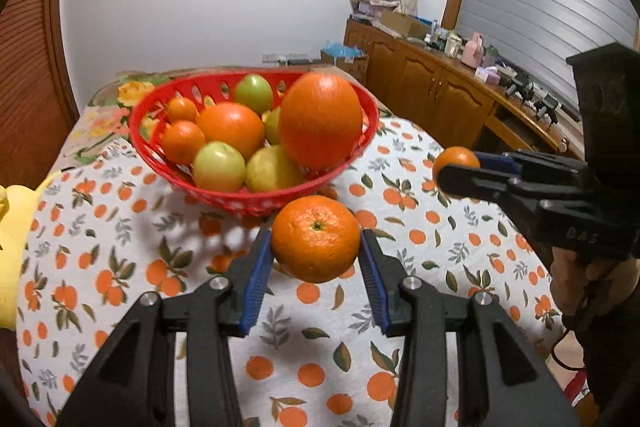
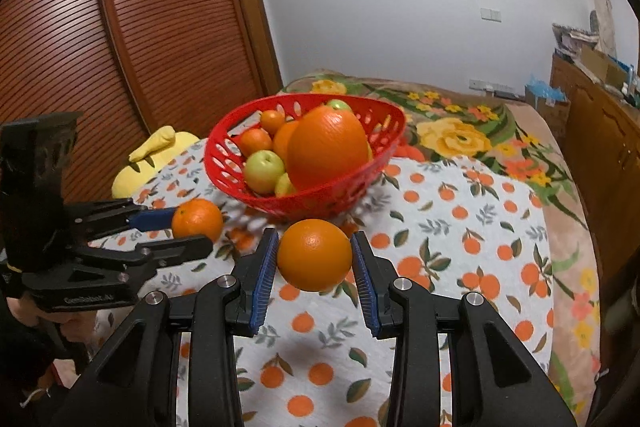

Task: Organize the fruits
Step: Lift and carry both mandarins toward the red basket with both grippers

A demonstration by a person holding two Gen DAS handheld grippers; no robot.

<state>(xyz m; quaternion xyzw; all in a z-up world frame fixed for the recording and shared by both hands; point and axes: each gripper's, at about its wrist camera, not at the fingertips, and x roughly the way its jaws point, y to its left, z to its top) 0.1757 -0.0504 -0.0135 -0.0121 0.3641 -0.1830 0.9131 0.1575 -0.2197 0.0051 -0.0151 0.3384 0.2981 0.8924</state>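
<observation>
The left gripper (image 1: 316, 251) clamps a dimpled, stem-scarred mandarin (image 1: 316, 243) above the bench (image 1: 120, 227); the right gripper (image 2: 314, 259) clamps a smooth orange (image 2: 315, 255). Only the right view shows the basket's (image 2: 224, 163) left-side holes.

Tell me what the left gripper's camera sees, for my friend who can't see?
The left gripper holds a round orange fruit above a fruit-printed tablecloth, facing a red plastic basket of oranges and green apples.
</observation>
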